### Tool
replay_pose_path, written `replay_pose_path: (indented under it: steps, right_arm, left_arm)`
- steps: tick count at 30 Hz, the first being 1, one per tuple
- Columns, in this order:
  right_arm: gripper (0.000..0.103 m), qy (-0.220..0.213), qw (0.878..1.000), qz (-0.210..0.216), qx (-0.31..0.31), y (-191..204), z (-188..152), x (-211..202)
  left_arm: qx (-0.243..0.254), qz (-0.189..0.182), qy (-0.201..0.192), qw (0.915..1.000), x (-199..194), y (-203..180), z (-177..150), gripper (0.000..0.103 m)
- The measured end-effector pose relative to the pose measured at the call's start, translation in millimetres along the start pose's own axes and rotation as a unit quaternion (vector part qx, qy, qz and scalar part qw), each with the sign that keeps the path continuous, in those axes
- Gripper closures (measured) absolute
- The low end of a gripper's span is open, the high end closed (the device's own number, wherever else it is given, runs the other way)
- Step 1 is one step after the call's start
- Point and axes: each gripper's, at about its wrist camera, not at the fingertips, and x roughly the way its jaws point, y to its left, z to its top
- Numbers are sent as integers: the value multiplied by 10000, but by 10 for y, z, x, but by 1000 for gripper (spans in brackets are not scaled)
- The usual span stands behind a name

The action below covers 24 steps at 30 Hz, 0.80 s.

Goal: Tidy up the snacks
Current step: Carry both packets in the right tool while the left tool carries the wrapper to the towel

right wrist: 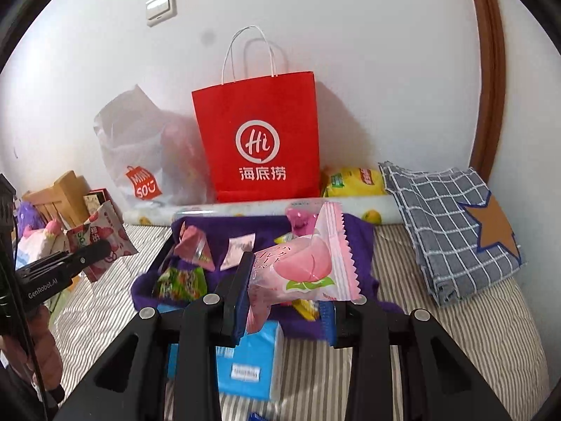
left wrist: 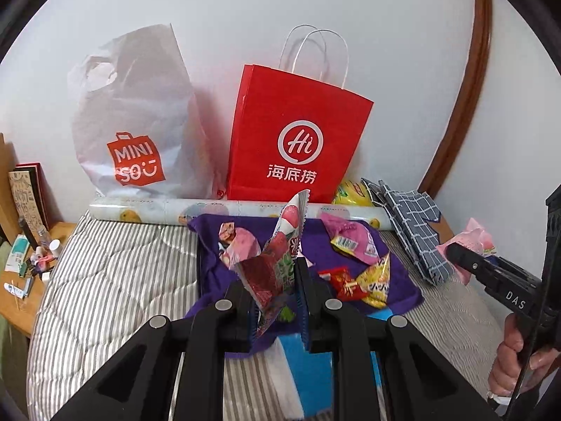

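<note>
A white wall backs a bed covered with a grey-and-white striped quilt, with a curved brown wooden frame at the right. Against the wall stand a white plastic shopping bag and, just beside it to the right, an upright red paper bag with white string handles. A roll of patterned paper lies along the foot of both bags. A folded blue checked cloth with a brown star rests on the quilt at the right, near a yellow packet behind it. In the middle of the bed a purple cloth is spread, and loose snack packets lie scattered on it. A blue packet lies on the quilt at the cloth's near edge.

The left gripper is clamped on a red-and-white strawberry snack packet, which stands up from between its jaws above the purple cloth. The right gripper is clamped on a pink peach snack packet, likewise held above the cloth. A hand grasps the right gripper's handle at the edge of the left view.
</note>
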Motion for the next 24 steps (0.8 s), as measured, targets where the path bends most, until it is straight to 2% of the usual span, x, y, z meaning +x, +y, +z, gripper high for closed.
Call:
replay_pose_path:
  steps: [9,14,17,24]
  right_arm:
    - [69,8,9999,138,-81,68,272,377]
    - [69,11,9996,229,-150,90,381,567]
    - [69,6,9995,309,-119,71,360,688]
    - [69,475,9979,428,-79,-61,61,1147]
  left_arm:
    - [-40,-62,-8,10000,342,-33,286,85]
    - [-141,-154,76,9998,581,-39,326,85]
    - [-219,-145,126,9996,717,-10,278,85]
    - [-193,-86,322,9993,924,63,129,85]
